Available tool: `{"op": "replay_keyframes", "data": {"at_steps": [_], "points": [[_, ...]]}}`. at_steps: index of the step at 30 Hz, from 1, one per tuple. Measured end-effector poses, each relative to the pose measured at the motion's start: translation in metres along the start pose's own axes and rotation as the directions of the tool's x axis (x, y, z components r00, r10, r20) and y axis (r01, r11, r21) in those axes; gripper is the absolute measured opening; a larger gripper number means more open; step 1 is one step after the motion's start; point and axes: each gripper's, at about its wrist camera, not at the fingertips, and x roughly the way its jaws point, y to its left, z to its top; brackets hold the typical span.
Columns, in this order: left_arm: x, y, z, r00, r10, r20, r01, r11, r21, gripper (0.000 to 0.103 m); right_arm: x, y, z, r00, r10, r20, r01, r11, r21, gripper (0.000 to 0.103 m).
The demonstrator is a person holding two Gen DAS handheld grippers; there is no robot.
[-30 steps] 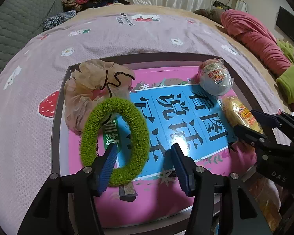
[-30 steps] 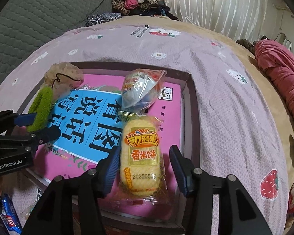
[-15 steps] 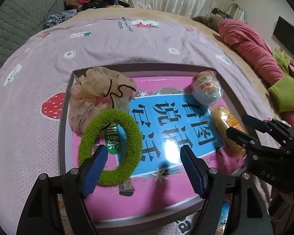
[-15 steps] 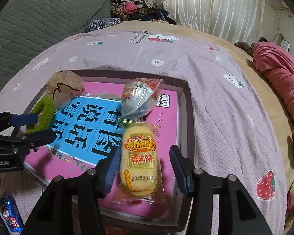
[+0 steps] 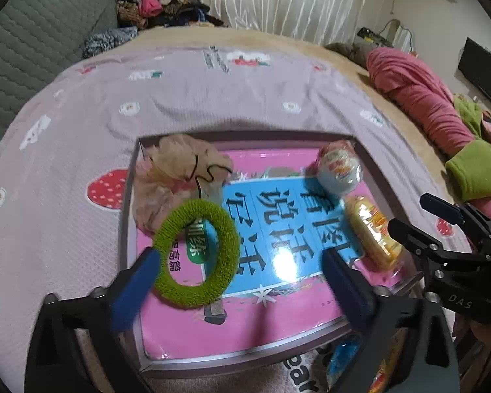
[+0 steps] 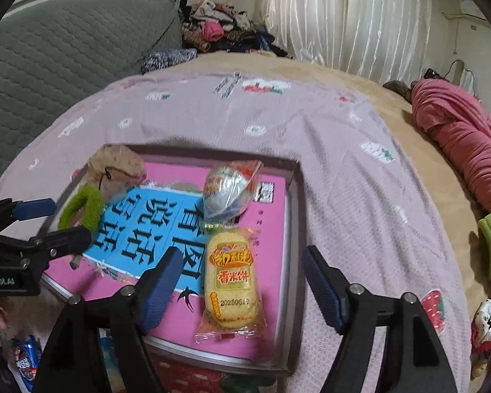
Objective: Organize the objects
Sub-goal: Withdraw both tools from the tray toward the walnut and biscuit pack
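Left wrist view is showing the left gripper (image 5: 237,281) with its jaws just having been opening and now standing wide apart, nothing pressed between them; the green hair ring (image 5: 196,252) is lying flat on the pink book in the tray (image 5: 127,216), its near-left rim just beside the left pad. To finish the release cleanly, each gripper is best lifting straight off (no sideways drag). In the right wrist view the right gripper (image 6: 242,281) is likewise gaping, its jaws having just been opening, and the yellow rice-cake packet (image 6: 229,278) is resting in the tray between its pads, touching neither.
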Motion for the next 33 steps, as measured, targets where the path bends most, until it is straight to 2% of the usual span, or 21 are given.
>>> {"op": "replay_keyframes", "data": {"at_steps": [5, 9, 15, 19, 20, 21, 33], "points": [[-0.029, 0.000, 0.003, 0.997, -0.027, 0.071, 0.027, 1.000, -0.005, 0.103, -0.032, 0.001, 0.007, 0.997, -0.006, 0.080, 0.004, 1.000, 0.014, 0.080], [-0.055, -0.005, -0.002, 0.994, -0.024, 0.109, 0.024, 1.000, -0.002, 0.103, -0.072, 0.010, 0.005, 0.989, 0.004, 0.148, -0.005, 1.000, 0.007, 0.091], [-0.100, -0.007, -0.027, 0.988, 0.001, 0.155, -0.002, 1.000, 0.008, 0.103, -0.118, 0.027, 0.001, 0.977, 0.009, 0.211, -0.004, 1.000, -0.020, 0.092], [-0.131, -0.004, -0.039, 0.987, -0.005, 0.160, 0.007, 1.000, -0.017, 0.103, -0.165, 0.034, -0.011, 0.953, -0.019, 0.303, 0.020, 1.000, 0.002, 0.095], [-0.140, -0.005, -0.041, 0.986, -0.007, 0.164, 0.010, 1.000, -0.018, 0.103, -0.175, 0.035, -0.013, 0.950, -0.016, 0.311, 0.016, 1.000, 0.004, 0.101], [-0.147, -0.007, -0.043, 0.986, -0.005, 0.166, 0.008, 1.000, -0.016, 0.103, -0.183, 0.038, -0.013, 0.950, -0.014, 0.312, 0.014, 1.000, 0.002, 0.102], [-0.256, -0.031, -0.068, 0.968, 0.022, 0.250, -0.020, 1.000, -0.009, 0.103, -0.279, 0.050, -0.018, 0.937, -0.043, 0.347, 0.051, 0.999, -0.014, 0.102]]}}
